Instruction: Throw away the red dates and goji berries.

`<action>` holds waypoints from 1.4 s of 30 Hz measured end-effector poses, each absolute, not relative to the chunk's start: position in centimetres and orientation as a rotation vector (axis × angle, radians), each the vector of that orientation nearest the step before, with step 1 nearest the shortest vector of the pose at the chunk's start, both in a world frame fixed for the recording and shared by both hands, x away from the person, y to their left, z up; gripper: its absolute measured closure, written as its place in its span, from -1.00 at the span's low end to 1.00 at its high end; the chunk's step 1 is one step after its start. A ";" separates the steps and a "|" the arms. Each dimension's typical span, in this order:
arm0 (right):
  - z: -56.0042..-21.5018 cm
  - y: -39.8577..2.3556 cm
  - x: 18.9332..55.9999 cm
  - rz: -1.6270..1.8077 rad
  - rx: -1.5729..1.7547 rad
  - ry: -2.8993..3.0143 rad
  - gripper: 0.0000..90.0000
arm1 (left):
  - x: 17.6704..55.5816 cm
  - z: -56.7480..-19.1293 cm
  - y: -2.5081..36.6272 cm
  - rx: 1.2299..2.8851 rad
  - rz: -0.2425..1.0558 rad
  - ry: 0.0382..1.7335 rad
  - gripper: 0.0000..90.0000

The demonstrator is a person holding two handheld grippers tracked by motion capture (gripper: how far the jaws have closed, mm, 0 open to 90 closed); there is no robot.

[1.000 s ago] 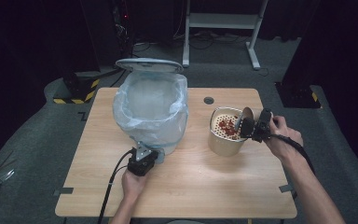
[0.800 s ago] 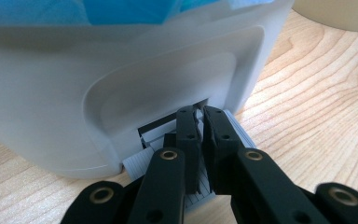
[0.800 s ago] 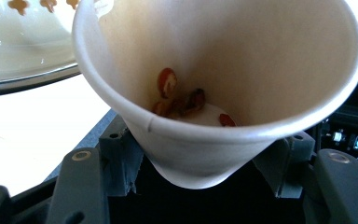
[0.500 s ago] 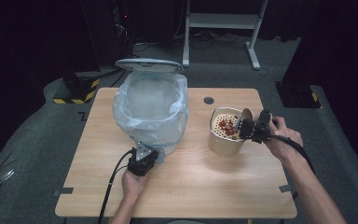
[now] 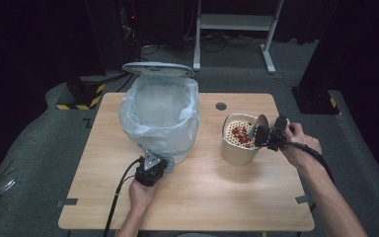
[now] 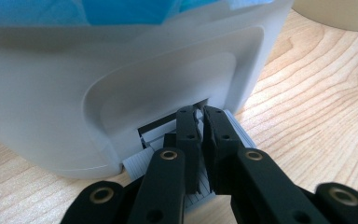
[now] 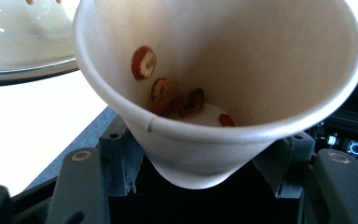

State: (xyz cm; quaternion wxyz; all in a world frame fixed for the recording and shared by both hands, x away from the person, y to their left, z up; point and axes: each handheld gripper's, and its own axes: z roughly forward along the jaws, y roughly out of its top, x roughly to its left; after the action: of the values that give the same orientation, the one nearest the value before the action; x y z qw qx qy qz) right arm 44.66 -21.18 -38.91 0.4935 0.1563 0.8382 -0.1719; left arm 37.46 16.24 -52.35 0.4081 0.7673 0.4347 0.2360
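A: Progress so far?

B: Past halfway, at a guess. At three o'clock on the table, a cream cylindrical metal pot. Tipped over it toward nine o'clock, a white paper cup, clamped round its lower wall by the right gripper. Already scattered across the pot's perforated insert, red dried fruit slices.

A: And inside the cup?

B: Just a few slices, clinging near the bottom. Probably calls for one more tilt or shake.

A: Left side?

B: Down at seven o'clock, the left gripper, with jaws drawn nearly together. No sign of anything pinched between them. Tips set on the ribbed pale pedal of a white plastic pedal bin, itself at eleven o'clock.

A: Bin ready?

B: Seems so. Pale oval lid raised at twelve o'clock, translucent bluish bag liner gaping. Reads as waiting for the emptied cup, which is not yet dropped in. So, left to do: finish the pour, then bin the cup, presumably.

A: Surface and room?

B: Pale wood-grain tabletop, with a small round grey grommet at one o'clock. Around it, grey carpet. At ten o'clock, a yellow-and-black striped block. At twelve, a white metal desk frame. Beyond that, darkness.
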 end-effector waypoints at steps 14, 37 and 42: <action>-39.4 -21.5 44.5 -0.454 0.359 2.021 -0.15 | 37.5 -52.4 16.2 1.932 0.592 1.097 0.89; -39.1 -21.5 44.7 -0.457 0.349 2.021 -0.15 | 37.5 -52.3 16.3 1.933 0.601 1.096 0.89; -39.2 -21.6 44.8 -0.476 0.342 2.013 -0.15 | 37.5 -52.3 16.3 1.932 0.601 1.097 0.89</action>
State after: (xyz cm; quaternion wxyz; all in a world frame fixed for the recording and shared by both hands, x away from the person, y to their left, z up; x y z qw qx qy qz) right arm 44.77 -21.59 -39.17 0.4992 0.1414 0.8319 -0.1966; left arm 37.46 16.27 -52.34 0.4076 0.7665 0.4353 0.2384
